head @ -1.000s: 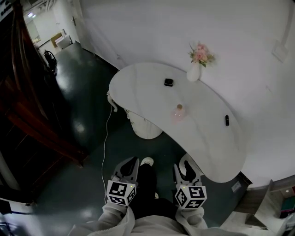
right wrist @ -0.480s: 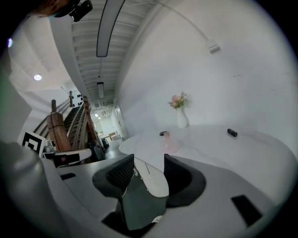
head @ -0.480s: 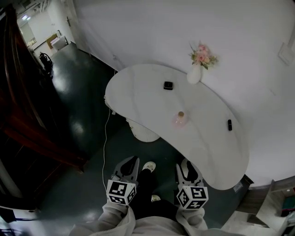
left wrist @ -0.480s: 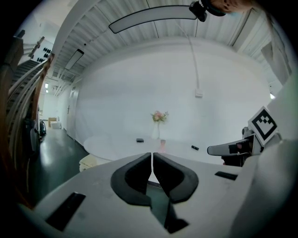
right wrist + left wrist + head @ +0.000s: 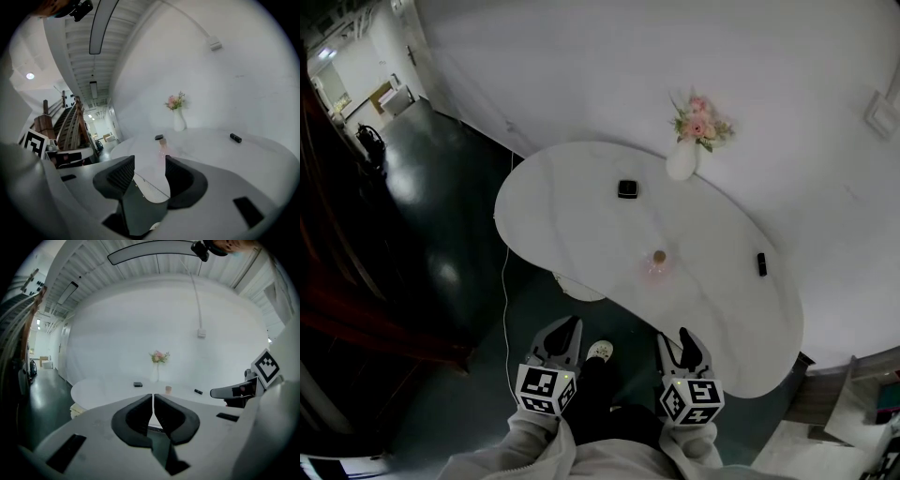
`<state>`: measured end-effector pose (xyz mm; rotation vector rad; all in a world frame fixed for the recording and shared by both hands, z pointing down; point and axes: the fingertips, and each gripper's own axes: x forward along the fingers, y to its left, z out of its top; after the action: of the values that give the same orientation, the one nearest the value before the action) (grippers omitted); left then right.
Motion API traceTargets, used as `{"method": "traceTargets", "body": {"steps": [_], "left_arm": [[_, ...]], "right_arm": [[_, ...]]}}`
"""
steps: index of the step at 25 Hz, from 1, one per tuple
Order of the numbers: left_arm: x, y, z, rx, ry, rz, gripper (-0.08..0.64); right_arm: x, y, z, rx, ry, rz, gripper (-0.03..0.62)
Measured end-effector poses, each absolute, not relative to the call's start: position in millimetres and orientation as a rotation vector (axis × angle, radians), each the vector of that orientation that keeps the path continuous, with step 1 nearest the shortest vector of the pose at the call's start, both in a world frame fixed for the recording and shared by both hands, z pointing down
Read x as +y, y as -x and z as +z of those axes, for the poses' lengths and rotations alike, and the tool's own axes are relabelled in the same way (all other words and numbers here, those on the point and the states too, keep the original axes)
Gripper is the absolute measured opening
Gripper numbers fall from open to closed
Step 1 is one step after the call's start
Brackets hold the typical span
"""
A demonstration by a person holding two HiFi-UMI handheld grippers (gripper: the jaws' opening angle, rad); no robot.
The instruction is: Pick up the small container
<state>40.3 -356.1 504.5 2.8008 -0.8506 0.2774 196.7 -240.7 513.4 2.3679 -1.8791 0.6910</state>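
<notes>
Table (image 5: 572, 220), white and curved, stands against a white wall. Both grippers hang at its near edge. The left gripper (image 5: 570, 326) has its jaws pressed together with nothing in them. The right gripper (image 5: 685, 336) has just been opening its jaws, which stand wide apart and empty. A vase (image 5: 682, 161) of pink flowers sits at the far edge. The small container (image 5: 657, 266), pinkish with a cork-like top, stands mid-table, well apart from both grippers. A black square box (image 5: 626, 188) lies beyond it and a small black bar (image 5: 761, 264) to its right.

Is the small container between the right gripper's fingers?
No, the fingers of the right gripper have just been opening and stand apart, empty, while the small container sits on the table farther ahead.
</notes>
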Motion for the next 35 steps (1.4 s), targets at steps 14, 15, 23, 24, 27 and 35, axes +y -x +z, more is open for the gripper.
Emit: {"method": "traceTargets", "body": {"steps": [14, 15, 23, 24, 27, 35], "left_arm": [[-429, -86, 509, -0.696, -2.827, 0.32, 0.023], [-434, -89, 510, -0.686, -2.829, 0.324, 0.023], [-470, -105, 516, -0.616, -2.841, 0.363, 0.023], [-474, -106, 518, -0.609, -2.841, 0.368, 0.023], [-486, -109, 527, -0.591, -2.834, 0.386, 0.023], [-514, -119, 544, -0.516, -2.835, 0.419, 0.023]], "right_arm": [[-302, -227, 516, -1.767, -2.436, 0.727, 0.253], [-306, -229, 517, -1.758, -2.439, 0.73, 0.253], [-340, -239, 526, -1.71, -2.468, 0.762, 0.255], [-344, -240, 529, -1.704, -2.47, 0.768, 0.255], [-355, -243, 537, -1.681, -2.476, 0.785, 0.255], [-374, -253, 554, -1.587, -2.507, 0.772, 0.256]]}}
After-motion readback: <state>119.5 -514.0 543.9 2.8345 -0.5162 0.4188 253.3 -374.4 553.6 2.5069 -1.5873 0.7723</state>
